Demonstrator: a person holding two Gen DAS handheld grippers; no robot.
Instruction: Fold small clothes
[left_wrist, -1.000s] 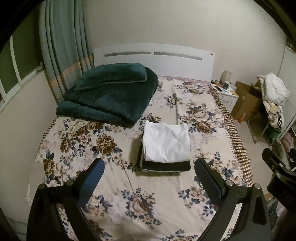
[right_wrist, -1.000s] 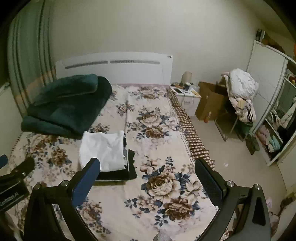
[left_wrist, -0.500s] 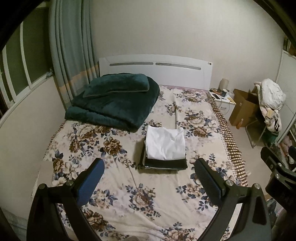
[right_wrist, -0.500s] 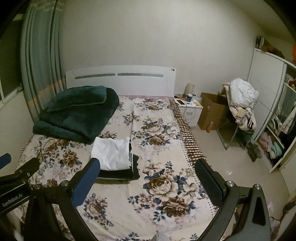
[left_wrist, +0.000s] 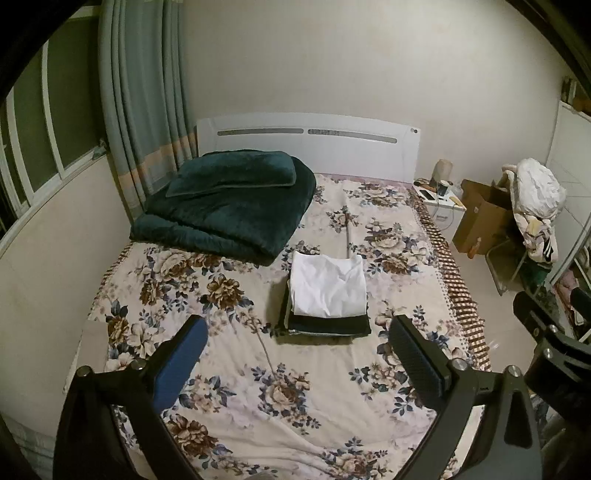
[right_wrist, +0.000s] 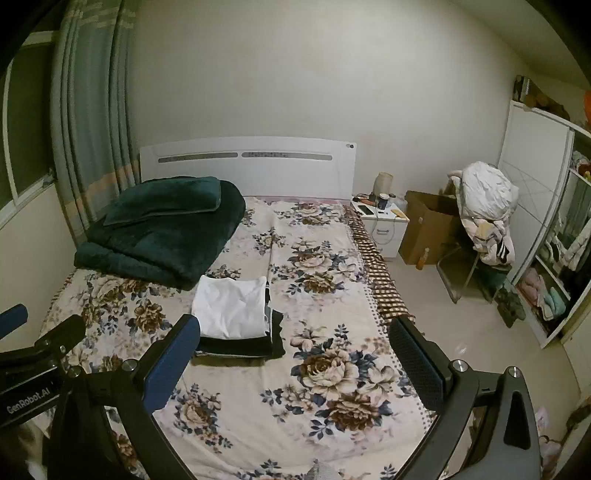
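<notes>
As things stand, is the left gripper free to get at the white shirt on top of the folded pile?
Probably yes. The left gripper is open and empty, the white shirt lies uncovered atop the pile, and only bare bedsheet lies between them. It would need to move forward.

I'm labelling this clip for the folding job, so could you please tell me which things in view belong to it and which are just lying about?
Belongs to the job:
- stack of folded clothes, white garment on top
- left gripper, open
- right gripper, open

Just lying about:
- green blanket
- nightstand
- cardboard box
- clothes pile on the chair
</notes>
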